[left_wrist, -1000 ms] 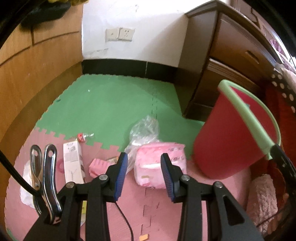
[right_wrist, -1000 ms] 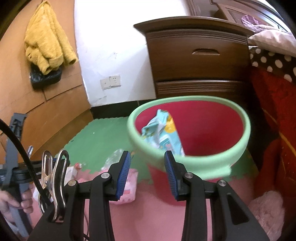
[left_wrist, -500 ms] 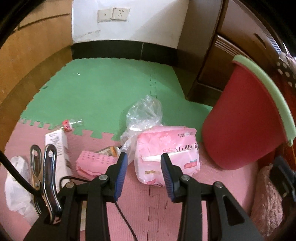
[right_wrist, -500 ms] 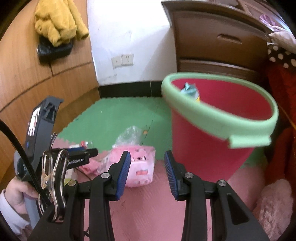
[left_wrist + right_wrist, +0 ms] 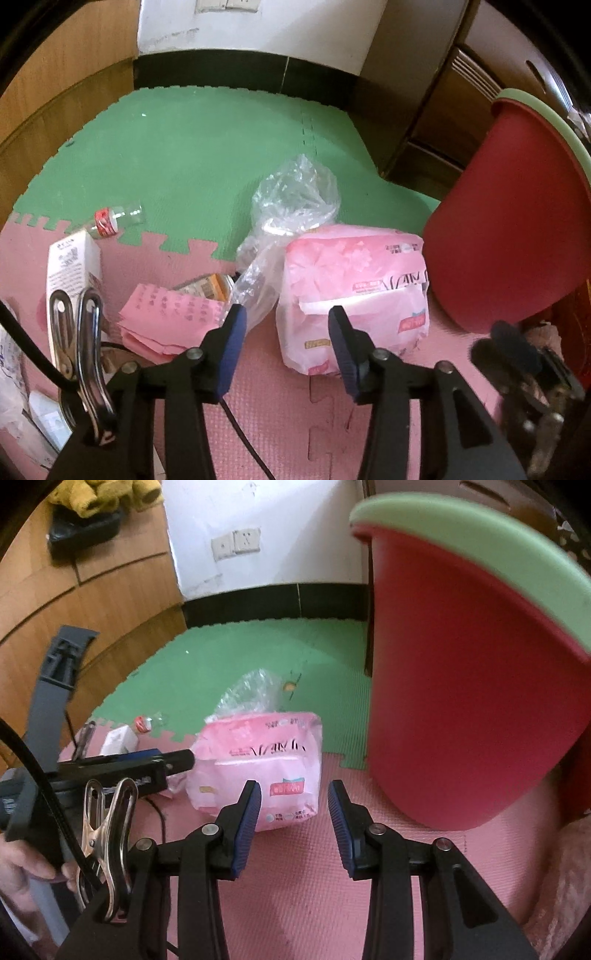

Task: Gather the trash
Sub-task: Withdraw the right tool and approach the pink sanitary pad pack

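A pink plastic pack (image 5: 354,288) (image 5: 258,760) lies on the pink foam mat, just left of a red bin with a green rim (image 5: 517,221) (image 5: 461,664). A crumpled clear bag (image 5: 291,206) (image 5: 251,690) sits behind the pack. Left of it lie a folded pink paper (image 5: 166,317), a white carton (image 5: 72,266) and a small clear bottle (image 5: 114,221). My left gripper (image 5: 286,321) hovers over the pack's near left edge, its jaws opening, nothing between them. My right gripper (image 5: 293,797) stands open just in front of the pack, empty.
A dark wooden dresser (image 5: 461,92) stands behind the bin. Green foam mat (image 5: 203,147) covers the floor toward the white wall. A wooden panel (image 5: 92,602) runs along the left. White crumpled bags (image 5: 14,369) lie at the far left. A person's hand (image 5: 26,867) holds the left gripper.
Both grippers have come down toward the floor and the pink pack. The left jaws have widened. The bin, first seen from above with trash inside, now towers at the right.
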Motion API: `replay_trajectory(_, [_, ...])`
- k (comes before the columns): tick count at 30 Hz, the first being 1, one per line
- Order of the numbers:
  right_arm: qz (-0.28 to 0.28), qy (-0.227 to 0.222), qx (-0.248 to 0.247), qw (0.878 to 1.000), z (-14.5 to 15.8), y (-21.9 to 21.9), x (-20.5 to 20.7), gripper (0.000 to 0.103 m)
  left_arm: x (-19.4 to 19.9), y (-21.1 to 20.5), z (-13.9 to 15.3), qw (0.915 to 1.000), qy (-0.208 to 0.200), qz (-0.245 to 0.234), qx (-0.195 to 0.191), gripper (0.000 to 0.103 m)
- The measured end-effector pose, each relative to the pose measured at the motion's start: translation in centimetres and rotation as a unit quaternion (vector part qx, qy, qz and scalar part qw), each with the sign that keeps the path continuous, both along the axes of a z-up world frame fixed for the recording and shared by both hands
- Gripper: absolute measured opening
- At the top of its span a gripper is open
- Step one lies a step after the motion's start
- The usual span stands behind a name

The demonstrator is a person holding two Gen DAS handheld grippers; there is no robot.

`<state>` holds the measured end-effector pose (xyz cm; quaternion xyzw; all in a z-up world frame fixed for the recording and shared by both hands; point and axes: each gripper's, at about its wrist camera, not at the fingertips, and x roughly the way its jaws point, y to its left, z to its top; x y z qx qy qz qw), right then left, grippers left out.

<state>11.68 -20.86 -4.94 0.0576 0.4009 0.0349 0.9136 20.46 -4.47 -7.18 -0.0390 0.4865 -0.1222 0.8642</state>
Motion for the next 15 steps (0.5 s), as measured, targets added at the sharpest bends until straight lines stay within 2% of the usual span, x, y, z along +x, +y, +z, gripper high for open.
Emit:
replay_trajectory(5, [-0.006,0.035,0.011,0.999,-2.6,-0.2,2.2,0.039,0.0,-0.2,-0.7,0.9999,0.006,-0.004,0.01,0.048])
replay_trajectory(15, [-0.024,0.084,0.056,0.995,-6.3,-0.6,5.7,0.039,0.6,0.1,-2.1,0.9997,0.024,0.003,0.004,0.048])
